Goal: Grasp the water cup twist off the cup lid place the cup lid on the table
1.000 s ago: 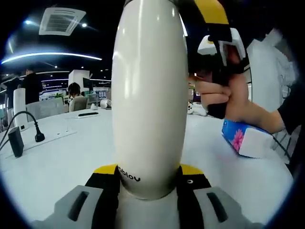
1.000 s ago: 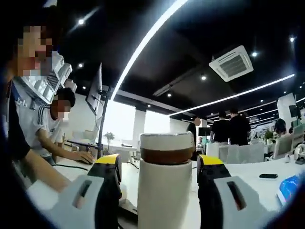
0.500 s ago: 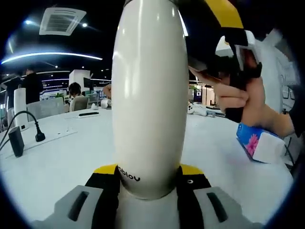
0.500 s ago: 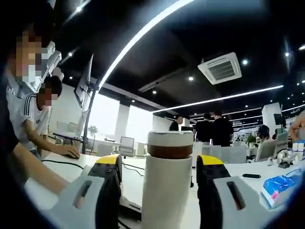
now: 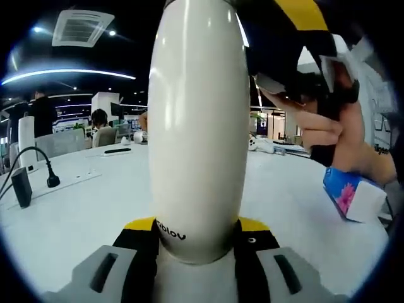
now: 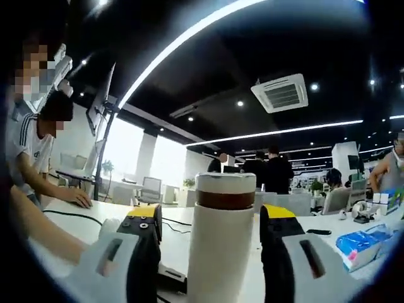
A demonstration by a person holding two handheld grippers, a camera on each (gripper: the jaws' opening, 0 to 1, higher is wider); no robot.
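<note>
The tall, cream-white, smooth-bodied water cup (image 5: pixel 199 126) stands upright and close to the lens in the left gripper view, clamped near its base between the yellow-and-black jaws of the left tool (image 5: pixel 197 235), which press on both sides of it. Dark lettering low on the cup's wall reads "blov"; a letter before it is cut off by the jaw. In the right gripper view the same cup (image 6: pixel 221 252) rises between the jaws of the right tool (image 6: pixel 211 222), topped by a brown band and a white cup lid (image 6: pixel 225 182). These jaws stand apart on either side of the cup, level with its upper part, with a narrow gap showing on each side, so they are not pressing on it.

In the left gripper view the right tool (image 5: pixel 297 44) shows at upper right beside the top of the cup, held by a person's hand (image 5: pixel 328 129).

The white worktop (image 5: pixel 69 214) carries a blue tissue pack with a pink flower print (image 5: pixel 353 196) on the right, apart from the cup, and a black plug with its cable (image 5: pixel 52 181) on the left beside a dark small box (image 5: pixel 20 186). The inside of the cup cannot be seen, as the lid sits on it.
</note>
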